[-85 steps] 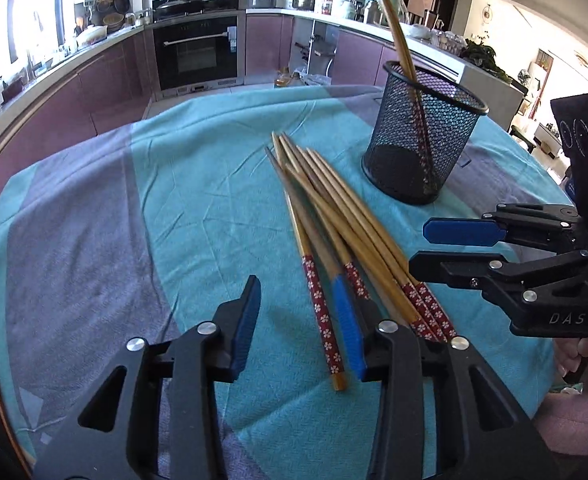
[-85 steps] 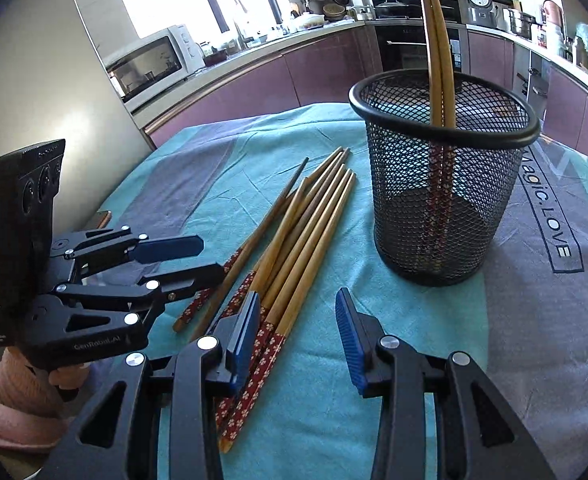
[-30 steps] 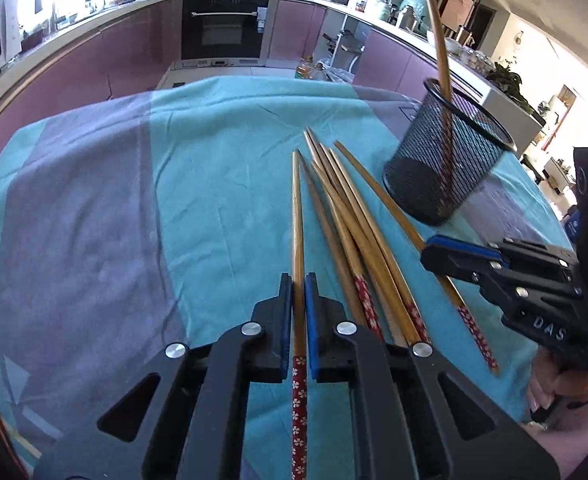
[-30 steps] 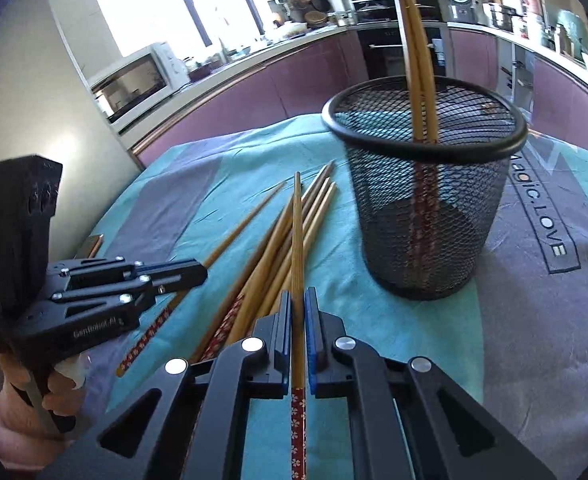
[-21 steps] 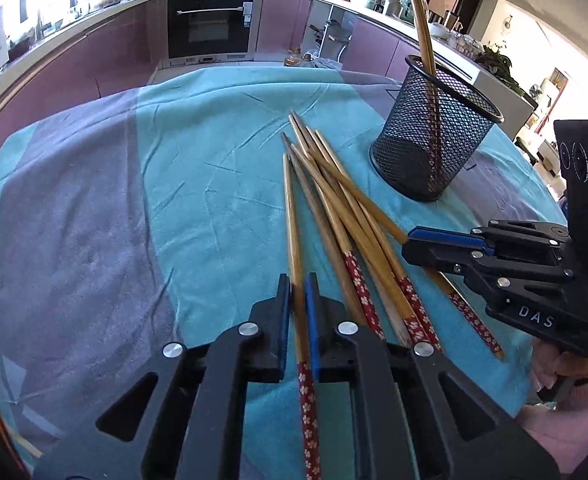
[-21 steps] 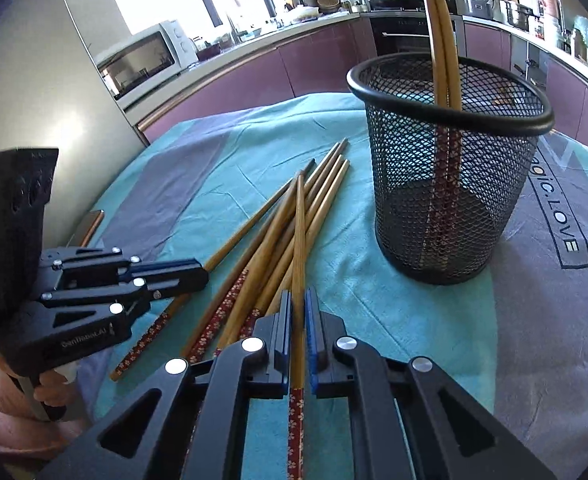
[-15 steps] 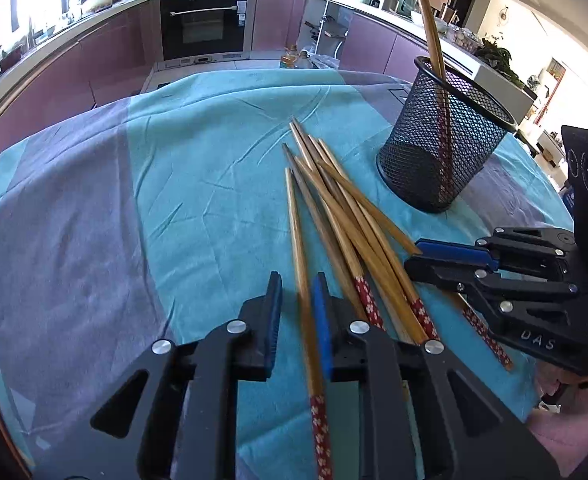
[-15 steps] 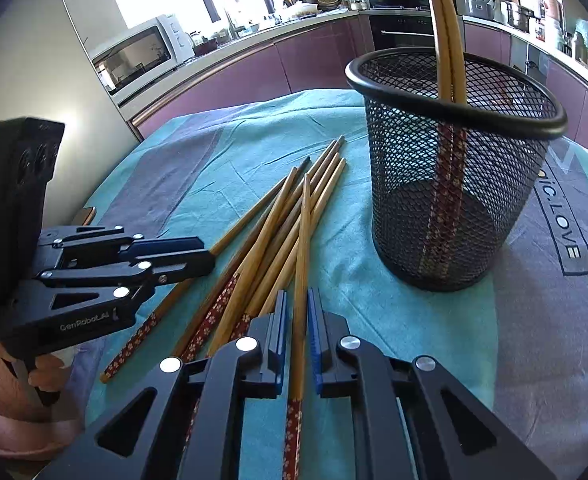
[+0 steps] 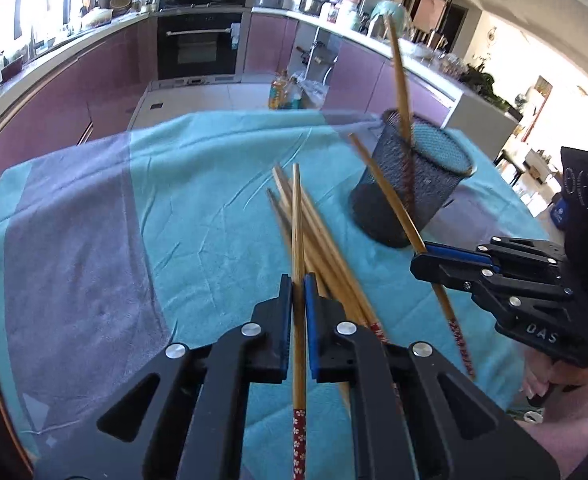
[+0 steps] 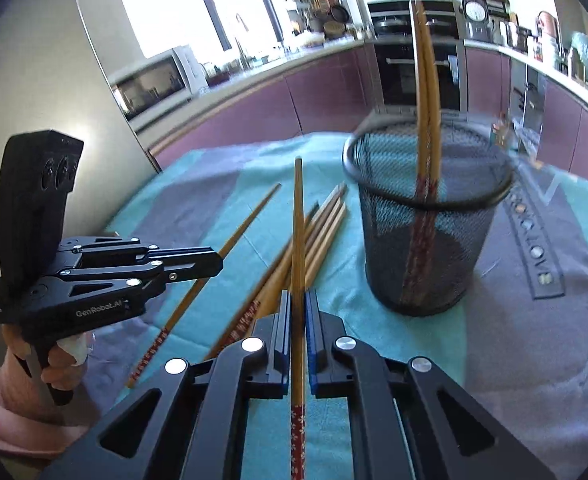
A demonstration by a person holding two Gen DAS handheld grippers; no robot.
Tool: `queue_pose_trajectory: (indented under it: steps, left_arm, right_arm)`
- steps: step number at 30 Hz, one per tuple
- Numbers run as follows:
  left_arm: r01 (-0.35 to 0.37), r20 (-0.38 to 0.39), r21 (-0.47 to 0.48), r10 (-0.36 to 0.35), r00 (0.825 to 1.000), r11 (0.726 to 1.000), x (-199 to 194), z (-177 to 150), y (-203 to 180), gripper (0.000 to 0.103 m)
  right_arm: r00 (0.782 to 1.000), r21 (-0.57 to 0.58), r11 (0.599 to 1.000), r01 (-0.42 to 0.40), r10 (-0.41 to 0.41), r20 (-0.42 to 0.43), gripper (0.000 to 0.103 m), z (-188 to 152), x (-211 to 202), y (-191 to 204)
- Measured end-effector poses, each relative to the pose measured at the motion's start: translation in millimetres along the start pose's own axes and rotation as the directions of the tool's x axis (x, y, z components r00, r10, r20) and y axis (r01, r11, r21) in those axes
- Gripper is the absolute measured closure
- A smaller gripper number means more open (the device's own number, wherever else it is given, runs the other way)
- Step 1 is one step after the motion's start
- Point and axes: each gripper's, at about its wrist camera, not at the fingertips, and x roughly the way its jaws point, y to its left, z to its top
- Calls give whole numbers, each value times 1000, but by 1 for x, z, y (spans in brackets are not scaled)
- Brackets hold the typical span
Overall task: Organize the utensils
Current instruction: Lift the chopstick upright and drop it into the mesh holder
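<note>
My left gripper point(image 9: 298, 280) is shut on a wooden chopstick point(image 9: 297, 216) with a red flowered end and holds it lifted above the pile of chopsticks point(image 9: 325, 264) on the teal cloth. My right gripper point(image 10: 298, 296) is shut on another chopstick point(image 10: 297, 220), also lifted and pointing forward. In the left wrist view the right gripper point(image 9: 425, 258) shows at the right with its chopstick point(image 9: 389, 196) slanting up before the black mesh cup point(image 9: 413, 184). The mesh cup point(image 10: 425, 220) holds two upright chopsticks point(image 10: 425, 80). The left gripper point(image 10: 214, 260) shows at the left in the right wrist view.
The table is covered by a teal and grey cloth point(image 9: 94, 216). Several chopsticks point(image 10: 317, 232) lie left of the cup. Kitchen counters, an oven point(image 9: 202, 40) and a microwave point(image 10: 154, 80) stand beyond the table.
Both grippers have closed fully on their chopsticks and lifted them off the cloth; the views tilted upward. Half a second ago the left jaws stood slightly apart around its chopstick.
</note>
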Motion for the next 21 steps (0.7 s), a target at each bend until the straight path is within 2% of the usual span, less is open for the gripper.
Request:
queue_pose_trajectory:
  steps: [8, 16, 21]
  left_arm:
    - [98, 116, 35, -102, 988, 995, -56, 17, -9, 96]
    - [163, 221, 59, -172, 960, 985, -101, 37, -18, 96]
    - [194, 282, 59, -203, 938, 979, -111, 56, -27, 96]
  right_arm:
    - [992, 8, 1000, -23, 22, 124, 97, 16, -44, -5]
    - [976, 4, 1000, -17, 16, 216, 97, 35, -70, -10]
    - [963, -9, 1000, -1, 3, 270, 97, 51, -85, -14]
